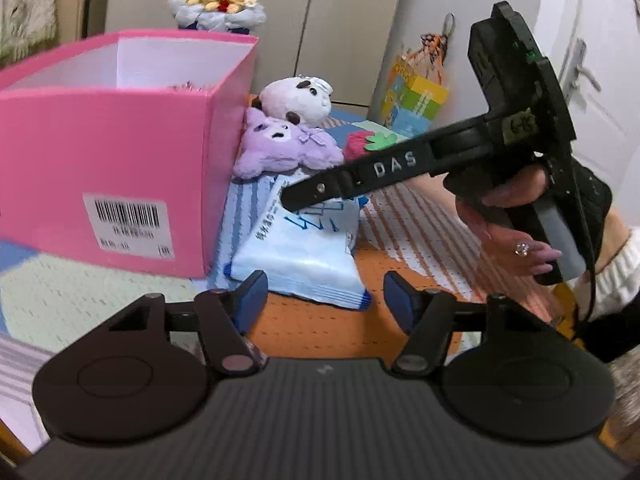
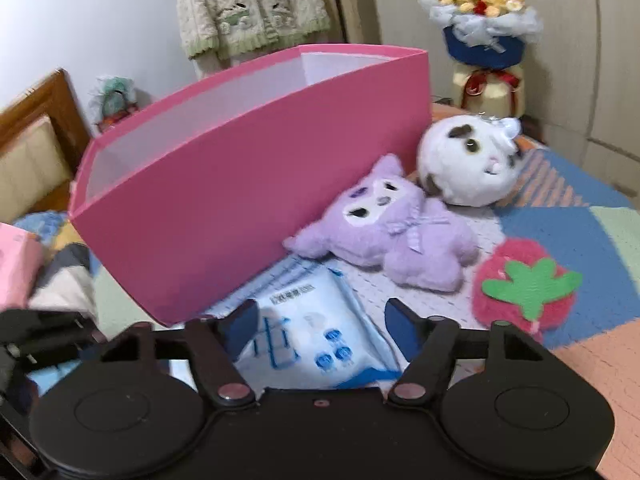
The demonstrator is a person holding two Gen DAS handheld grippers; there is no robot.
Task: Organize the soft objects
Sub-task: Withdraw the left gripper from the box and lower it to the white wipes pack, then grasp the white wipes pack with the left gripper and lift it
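An open pink box (image 1: 108,152) (image 2: 248,200) stands on the patchwork blanket. Beside it lie a purple plush (image 1: 280,148) (image 2: 396,236), a white plush (image 1: 298,100) (image 2: 468,160), a red strawberry plush (image 1: 358,142) (image 2: 524,284) and a blue-white tissue pack (image 1: 304,252) (image 2: 320,336). My left gripper (image 1: 324,300) is open and empty, just short of the pack's near end. My right gripper (image 2: 320,320) is open with the pack between its fingers; in the left wrist view its finger (image 1: 360,180) hangs over the pack.
A flower bouquet (image 1: 216,4) (image 2: 484,12) stands behind the box. A colourful carton (image 1: 414,98) leans by the white cupboard. A wooden headboard (image 2: 32,128), a pink item (image 2: 16,268) and bundled clothes lie left. A garment (image 2: 248,4) hangs on the wall.
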